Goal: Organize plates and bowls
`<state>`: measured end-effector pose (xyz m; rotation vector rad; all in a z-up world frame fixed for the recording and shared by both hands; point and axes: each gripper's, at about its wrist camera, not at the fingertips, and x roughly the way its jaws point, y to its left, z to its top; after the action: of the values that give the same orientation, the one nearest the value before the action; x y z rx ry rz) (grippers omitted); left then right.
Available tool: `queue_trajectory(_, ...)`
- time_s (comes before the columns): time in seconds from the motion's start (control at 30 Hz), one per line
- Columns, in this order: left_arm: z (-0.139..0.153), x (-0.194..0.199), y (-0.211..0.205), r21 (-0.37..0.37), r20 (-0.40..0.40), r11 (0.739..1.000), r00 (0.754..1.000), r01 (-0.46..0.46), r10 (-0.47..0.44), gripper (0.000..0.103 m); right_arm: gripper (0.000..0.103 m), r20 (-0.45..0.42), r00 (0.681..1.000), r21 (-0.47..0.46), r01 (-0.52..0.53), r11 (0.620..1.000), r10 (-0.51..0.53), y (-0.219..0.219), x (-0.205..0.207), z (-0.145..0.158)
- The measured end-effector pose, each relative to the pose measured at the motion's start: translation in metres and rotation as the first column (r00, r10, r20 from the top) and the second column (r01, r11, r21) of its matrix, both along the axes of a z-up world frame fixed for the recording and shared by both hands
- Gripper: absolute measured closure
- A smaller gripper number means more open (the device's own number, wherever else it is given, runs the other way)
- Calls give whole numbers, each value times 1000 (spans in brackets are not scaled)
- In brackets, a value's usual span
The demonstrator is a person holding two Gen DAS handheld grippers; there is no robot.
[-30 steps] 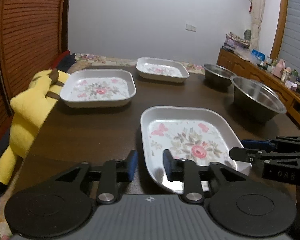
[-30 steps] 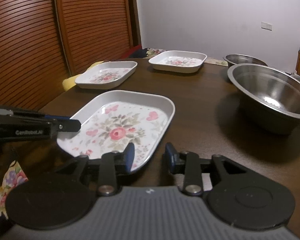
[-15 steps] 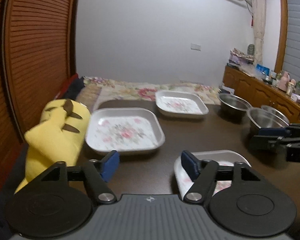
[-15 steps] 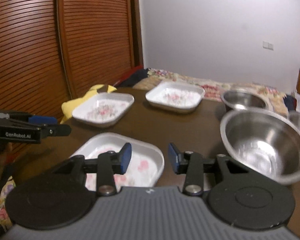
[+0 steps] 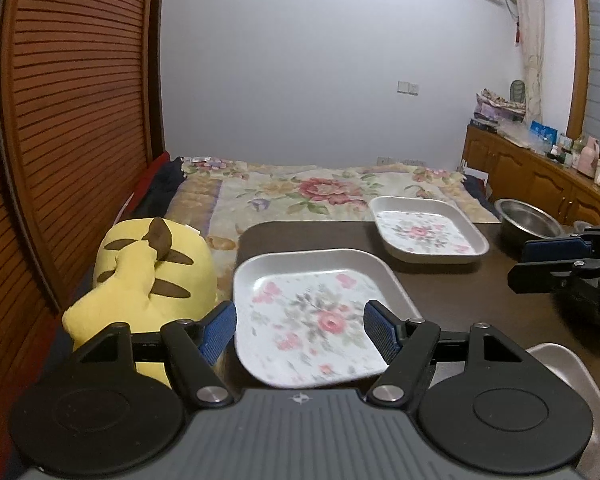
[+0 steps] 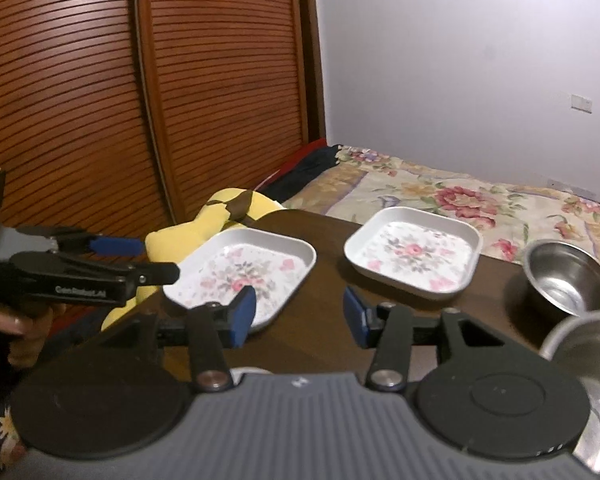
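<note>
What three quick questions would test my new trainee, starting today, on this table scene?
1. True or false: the left gripper is shut on a floral plate.
2. How many floral plates show whole in the right wrist view?
3. What lies beside the table, next to the nearer plate: A) yellow plush toy B) kettle C) book?

Key: 1 false, it is open and holds nothing; 2 two, nearer and farther plate; 3 A.

Black left claw point(image 5: 300, 330), blue ribbed pads point(image 5: 216, 330), silver screws, grey ridged body
</note>
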<state>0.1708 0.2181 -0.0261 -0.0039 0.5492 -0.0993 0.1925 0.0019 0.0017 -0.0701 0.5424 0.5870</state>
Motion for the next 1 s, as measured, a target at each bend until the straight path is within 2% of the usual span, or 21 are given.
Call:
queue_trajectory(0.1,-6,15,9,6,-15,1000,1000,3,-3,31,53,-21,1000,-16,-16,1000,15,14,15,-4)
queue_trajectory(0.27,-19,37,24,-9,-55,1000,998,0,0,40,53,-87,996,-24,-27,999,25,28,41,-15)
queue_trajectory(0.53,-31,50,32,-25,-87,1000,996,4,-6,47,54,-162,986,-42,-37,998,30,42,68,-31)
queue_trajectory(0.6,-33,53,33,-27,-90,1000,996,2,-5,52,54,-174,984,-50,-44,998,35,45,71,-35)
queue_trajectory(0.67,-35,54,35,-31,-95,1000,995,0,-3,63,56,-188,981,-55,-52,997,41,47,73,-38)
queue_trajectory(0.93,-41,54,36,-42,-104,999,995,-8,3,78,68,-235,971,-69,-73,995,55,56,78,-50)
queue_trajectory(1.0,-42,53,36,-44,-102,999,995,-5,1,90,73,-237,970,-79,-80,994,59,57,78,-51)
